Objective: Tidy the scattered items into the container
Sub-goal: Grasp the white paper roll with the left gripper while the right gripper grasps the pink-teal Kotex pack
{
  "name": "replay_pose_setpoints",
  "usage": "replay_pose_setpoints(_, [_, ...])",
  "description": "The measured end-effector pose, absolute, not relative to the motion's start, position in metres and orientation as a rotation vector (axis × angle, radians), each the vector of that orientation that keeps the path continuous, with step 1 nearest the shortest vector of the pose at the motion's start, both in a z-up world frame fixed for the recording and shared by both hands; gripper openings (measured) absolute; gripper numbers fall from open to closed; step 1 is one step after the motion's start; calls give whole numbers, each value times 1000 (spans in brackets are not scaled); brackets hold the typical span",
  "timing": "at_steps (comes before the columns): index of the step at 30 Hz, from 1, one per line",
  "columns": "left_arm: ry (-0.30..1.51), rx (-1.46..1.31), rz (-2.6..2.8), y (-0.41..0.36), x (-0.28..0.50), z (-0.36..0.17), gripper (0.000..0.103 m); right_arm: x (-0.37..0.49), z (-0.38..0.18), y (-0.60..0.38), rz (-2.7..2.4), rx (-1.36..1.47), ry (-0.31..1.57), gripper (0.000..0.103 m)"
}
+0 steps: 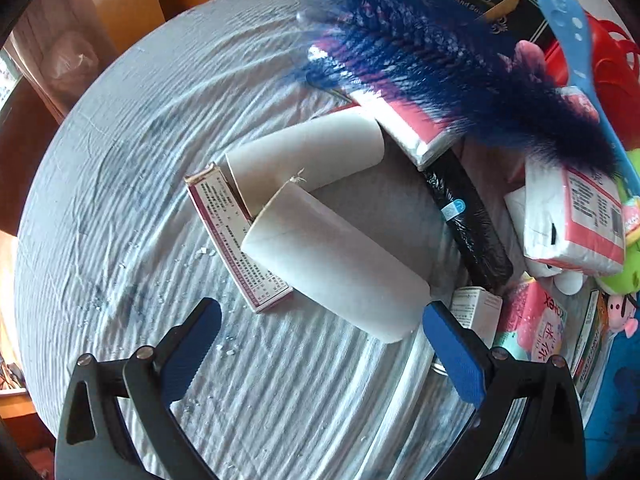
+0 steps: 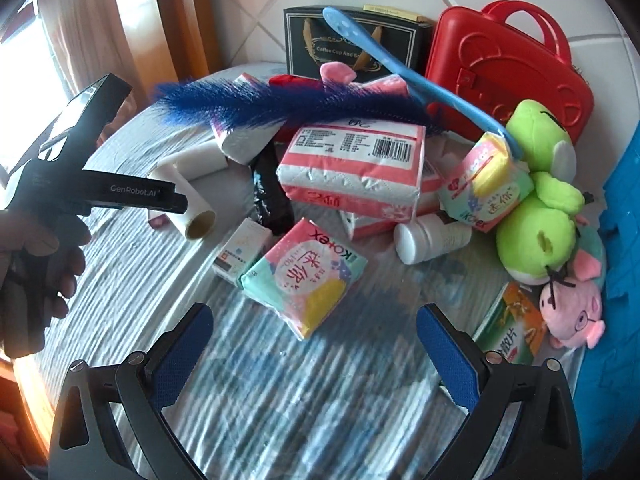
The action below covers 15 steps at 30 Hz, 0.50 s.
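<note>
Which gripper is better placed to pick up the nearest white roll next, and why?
Left. The left gripper is open with the nearest white roll lying just ahead, between its fingers. The right gripper is open facing the Kotex pack instead.

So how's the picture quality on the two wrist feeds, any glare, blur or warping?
Left wrist view: strong fisheye bending of the round table, the blue feather duster smeared and soft, orange glare at the left edge. Right wrist view: window light blows out the upper left, the Kotex pack reads sharp, dark vignette in the corners.
</note>
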State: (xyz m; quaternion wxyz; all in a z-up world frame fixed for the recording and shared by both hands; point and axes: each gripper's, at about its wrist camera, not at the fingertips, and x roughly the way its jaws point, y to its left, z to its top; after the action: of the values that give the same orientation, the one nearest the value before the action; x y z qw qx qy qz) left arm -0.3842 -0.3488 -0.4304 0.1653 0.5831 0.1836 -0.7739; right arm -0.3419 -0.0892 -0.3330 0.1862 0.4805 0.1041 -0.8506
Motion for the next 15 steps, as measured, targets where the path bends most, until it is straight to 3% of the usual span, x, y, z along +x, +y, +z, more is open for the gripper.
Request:
replay_pose_setpoints(5, [576, 1630, -2206, -347, -409, -440, 103, -346, -347, -93, -2387, 1396, 320, 103])
replay_pose_setpoints(10, [431, 1635, -2229, -334, -430, -452, 100, -351, -357, -95, -2380, 1427, 345, 103])
replay_pose_setpoints(11, [414, 1636, -2249, -331, -430, -453, 92, -353, -359, -96, -2378, 1433, 348, 103])
replay_pose_setpoints(12, [404, 1641, -2262, -329, -429, -455, 76, -355, -362, -96, -2377, 1440, 351, 103])
replay_pose_setpoints(15, [348, 1640, -2311, -320, -419, -456, 61, -362, -371, -97, -2371, 1463, 350, 103])
